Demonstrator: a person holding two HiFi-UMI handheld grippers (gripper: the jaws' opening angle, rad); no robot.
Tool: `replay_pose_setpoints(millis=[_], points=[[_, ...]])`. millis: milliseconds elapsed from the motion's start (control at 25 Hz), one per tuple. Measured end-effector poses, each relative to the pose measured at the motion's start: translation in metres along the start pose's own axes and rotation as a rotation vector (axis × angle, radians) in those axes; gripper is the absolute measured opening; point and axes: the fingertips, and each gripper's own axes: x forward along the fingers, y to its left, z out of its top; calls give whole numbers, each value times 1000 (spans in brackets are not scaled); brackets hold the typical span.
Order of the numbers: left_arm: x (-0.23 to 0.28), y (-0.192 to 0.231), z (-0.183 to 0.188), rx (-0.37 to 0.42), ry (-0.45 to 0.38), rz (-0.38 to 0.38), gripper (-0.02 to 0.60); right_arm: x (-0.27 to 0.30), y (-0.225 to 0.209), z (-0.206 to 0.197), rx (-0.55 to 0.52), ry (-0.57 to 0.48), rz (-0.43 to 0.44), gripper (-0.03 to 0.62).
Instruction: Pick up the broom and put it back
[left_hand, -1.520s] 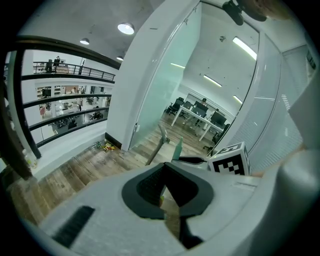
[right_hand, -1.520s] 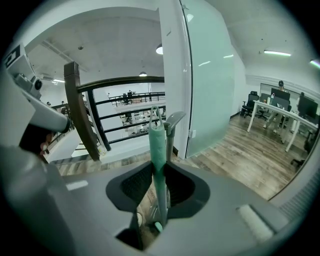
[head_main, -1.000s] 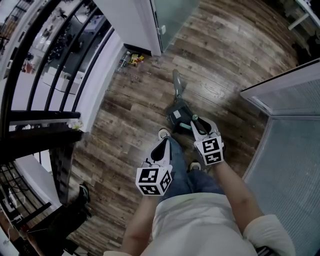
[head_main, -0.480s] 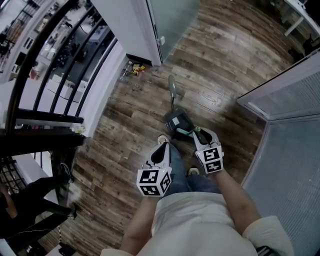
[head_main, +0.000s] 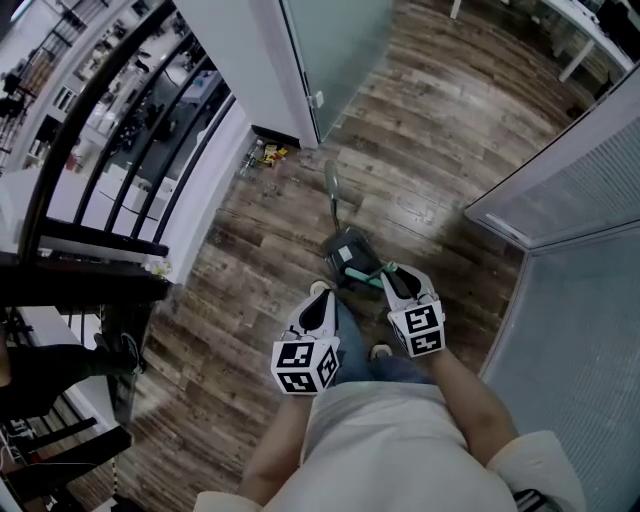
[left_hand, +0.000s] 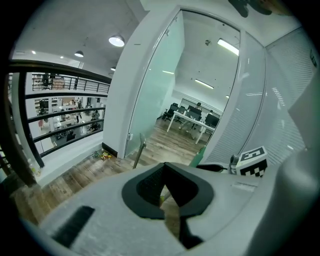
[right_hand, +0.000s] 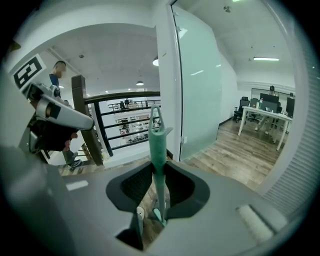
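Jaws of right gripper (right_hand: 157, 167) clamp the one broom (right_hand: 156, 135)

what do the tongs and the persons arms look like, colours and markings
The left tongs and right tongs match: pale grey moulded bodies, black padding lining a V-shaped mouth, and at the rear of each a white cube with black square markers. No cables show. The person wears a pale short-sleeved top.

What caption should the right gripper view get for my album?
Right gripper clamped on the teal broom handle, glass door behind.
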Motion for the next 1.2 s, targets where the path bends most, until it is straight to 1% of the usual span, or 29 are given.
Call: replay_pose_setpoints(millis=[440,720,1000,1200], points=[[-14,-24,10,6,-34,11,5,-51,-2,28,-17,-61,41,92],[-22,-43,10,11,-45,4,5,-81,-4,42,-23,-90,63,92],[-32,-63,9,20,-52,-8,5,-111,-4,54,-22,-119,74,92],[-40,-69,7,23,-56,-21,5,-129,-2,59,-23,-140,66,92]])
